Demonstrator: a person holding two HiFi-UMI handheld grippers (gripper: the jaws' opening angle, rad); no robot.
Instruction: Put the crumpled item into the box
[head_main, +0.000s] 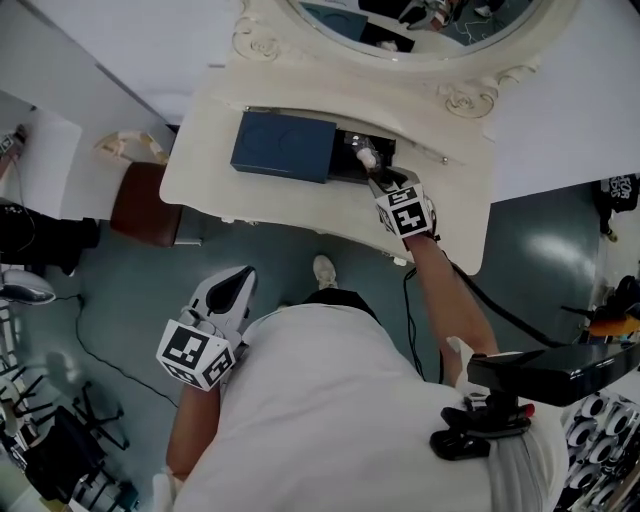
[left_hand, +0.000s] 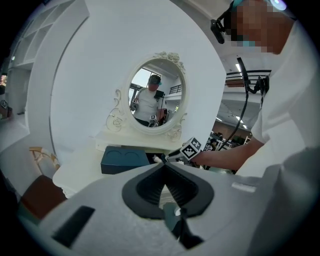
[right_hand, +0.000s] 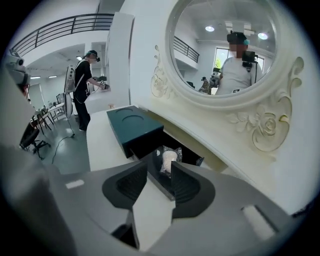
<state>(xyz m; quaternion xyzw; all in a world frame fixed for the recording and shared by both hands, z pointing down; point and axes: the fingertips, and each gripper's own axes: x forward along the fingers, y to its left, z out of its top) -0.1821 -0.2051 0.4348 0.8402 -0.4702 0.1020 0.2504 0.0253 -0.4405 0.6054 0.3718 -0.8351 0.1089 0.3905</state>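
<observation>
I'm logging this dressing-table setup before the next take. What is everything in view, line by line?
dressing table: one, cream, against the white wall
mirror: one, oval in an ornate cream frame, at the back of the table
box: one, dark blue, on the tabletop
tray: one, black, slid out of the box
crumpled item: one, pale in clear wrap, lying in the tray
stool: one, brown, on the floor at the table's left end
bystander: one, dark clothes, far back in the room
right gripper: one, grey, jaws apart and empty, over the tray
left gripper: one, grey, jaws together, low by the person's side
</observation>
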